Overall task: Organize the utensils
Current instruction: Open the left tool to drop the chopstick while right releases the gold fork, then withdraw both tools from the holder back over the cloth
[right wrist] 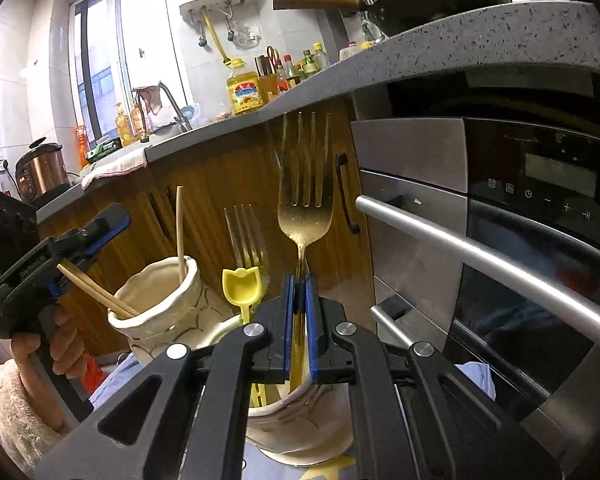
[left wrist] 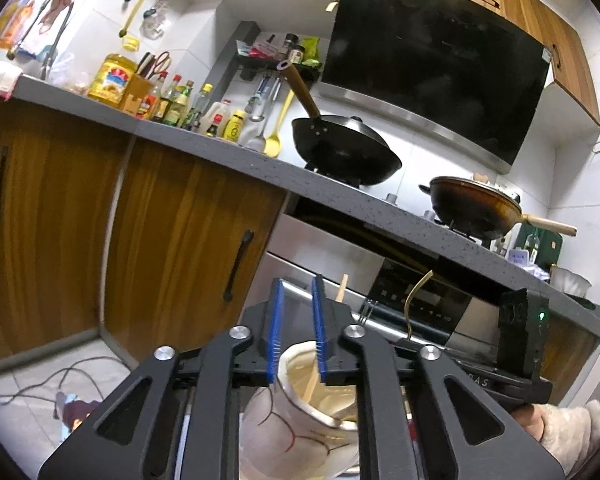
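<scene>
Right hand-held gripper (right wrist: 299,312) clamped on gold fork (right wrist: 305,184), upright, tines up, over cream cup (right wrist: 300,424), left hand-held gripper (left wrist: 299,332) slightly apart around chopsticks (right wrist: 96,290) leaning in second cup (right wrist: 160,312)

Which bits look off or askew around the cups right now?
Nothing spilled or broken. The chopsticks lean sharply out of the left cup, between the left gripper's pads, while another chopstick stands upright. The right gripper holds a fork tines up over the other cup.
</scene>
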Demonstrator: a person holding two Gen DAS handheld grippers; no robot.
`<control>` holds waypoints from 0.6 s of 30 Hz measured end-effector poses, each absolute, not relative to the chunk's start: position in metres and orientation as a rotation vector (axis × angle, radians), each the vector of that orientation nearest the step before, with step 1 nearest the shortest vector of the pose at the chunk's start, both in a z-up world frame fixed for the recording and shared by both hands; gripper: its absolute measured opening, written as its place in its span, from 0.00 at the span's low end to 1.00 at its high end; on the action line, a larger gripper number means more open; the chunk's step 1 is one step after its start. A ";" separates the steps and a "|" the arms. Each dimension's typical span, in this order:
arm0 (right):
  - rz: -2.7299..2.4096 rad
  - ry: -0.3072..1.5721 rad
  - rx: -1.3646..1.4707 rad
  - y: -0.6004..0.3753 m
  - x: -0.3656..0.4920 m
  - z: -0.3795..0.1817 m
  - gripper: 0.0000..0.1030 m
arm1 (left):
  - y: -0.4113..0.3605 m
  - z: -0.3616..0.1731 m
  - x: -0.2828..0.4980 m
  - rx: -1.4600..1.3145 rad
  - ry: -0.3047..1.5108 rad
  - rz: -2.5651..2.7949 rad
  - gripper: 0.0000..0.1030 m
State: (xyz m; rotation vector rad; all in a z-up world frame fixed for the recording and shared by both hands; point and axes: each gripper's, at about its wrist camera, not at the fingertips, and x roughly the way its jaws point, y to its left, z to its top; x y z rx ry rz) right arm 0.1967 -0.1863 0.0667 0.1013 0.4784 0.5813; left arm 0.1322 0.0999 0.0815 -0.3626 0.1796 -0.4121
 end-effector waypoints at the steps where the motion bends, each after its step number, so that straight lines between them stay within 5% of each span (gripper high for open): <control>1: 0.579 0.484 0.099 -0.186 0.198 0.067 0.06 | 0.102 0.082 0.131 -0.362 0.179 -0.405 0.19; 5: 0.568 0.491 0.095 -0.185 0.199 0.070 0.08 | 0.109 0.088 0.126 -0.366 0.174 -0.372 0.25; 8: 0.553 0.495 0.104 -0.188 0.198 0.074 0.17 | 0.116 0.093 0.118 -0.377 0.170 -0.333 0.41; 13: 0.541 0.489 0.119 -0.198 0.185 0.082 0.27 | 0.119 0.098 0.099 -0.326 0.199 -0.262 0.42; 15: 0.541 0.492 0.119 -0.203 0.177 0.083 0.32 | 0.118 0.097 0.088 -0.288 0.217 -0.229 0.55; 18: 0.534 0.510 0.100 -0.206 0.167 0.081 0.40 | 0.118 0.093 0.074 -0.266 0.248 -0.208 0.55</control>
